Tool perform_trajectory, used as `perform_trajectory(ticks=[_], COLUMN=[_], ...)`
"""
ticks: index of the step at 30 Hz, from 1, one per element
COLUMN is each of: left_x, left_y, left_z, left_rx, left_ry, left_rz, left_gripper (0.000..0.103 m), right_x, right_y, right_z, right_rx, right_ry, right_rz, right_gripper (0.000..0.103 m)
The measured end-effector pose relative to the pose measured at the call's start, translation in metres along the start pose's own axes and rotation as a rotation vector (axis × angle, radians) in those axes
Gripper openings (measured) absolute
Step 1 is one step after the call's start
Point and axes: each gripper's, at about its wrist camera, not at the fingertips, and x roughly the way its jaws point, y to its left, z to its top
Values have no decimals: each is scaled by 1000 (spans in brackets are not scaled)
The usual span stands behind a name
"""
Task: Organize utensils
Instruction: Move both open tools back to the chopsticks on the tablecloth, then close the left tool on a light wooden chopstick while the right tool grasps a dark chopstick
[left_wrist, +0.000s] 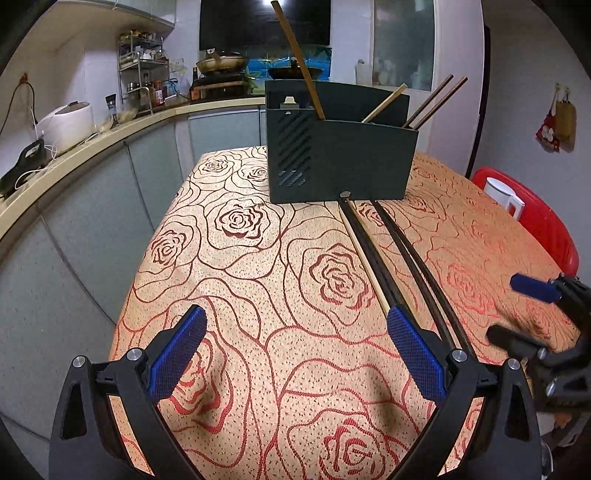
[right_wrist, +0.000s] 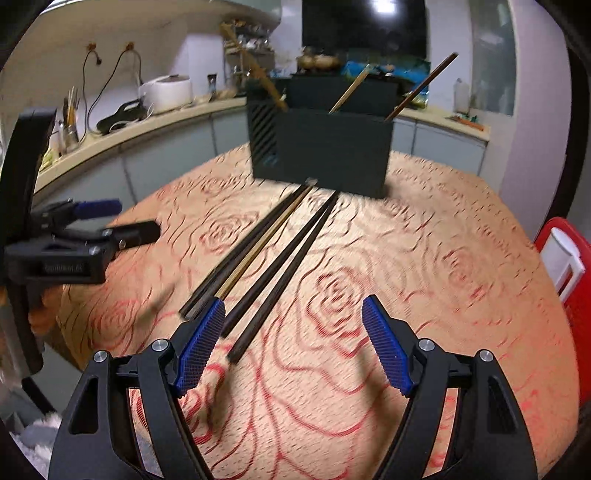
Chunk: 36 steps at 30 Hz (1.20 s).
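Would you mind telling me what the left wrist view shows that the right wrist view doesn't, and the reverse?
Only the left wrist view shows the wire spice rack on the counter and the cloth bags hanging on the right wall. Only the right wrist view shows the jar of utensils at the counter's left end. Both show the dark holder with chopsticks standing in it, the loose chopsticks lying on the rose tablecloth, the white rice cooker, and both open grippers: left gripper, right gripper.
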Motion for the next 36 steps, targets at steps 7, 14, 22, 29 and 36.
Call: perform_trajectory(ticks=[7,14,22,29,36], left_x=[7,14,27,36,35], left_y=[-16,-29,-38,-41,-30], left_z=[-5,-8,-10,-11,-11], left_rx=[74,111,122,127,95], left_ry=[10,38,77,109,120], left_rz=[10,-22,-28,2,39], left_gripper=[95,95,94,94,94], right_x=[11,16,15,15,14], right_y=[14,10,-10,-15,-19], right_z=[-14,-15,-14,-16,-16], right_rx=[-65,-73,-24,-7,16], right_ry=[42,62,78,80,85], right_rz=[-25,-56,-102,-100,-114], right_gripper=[74,68,63,62,61])
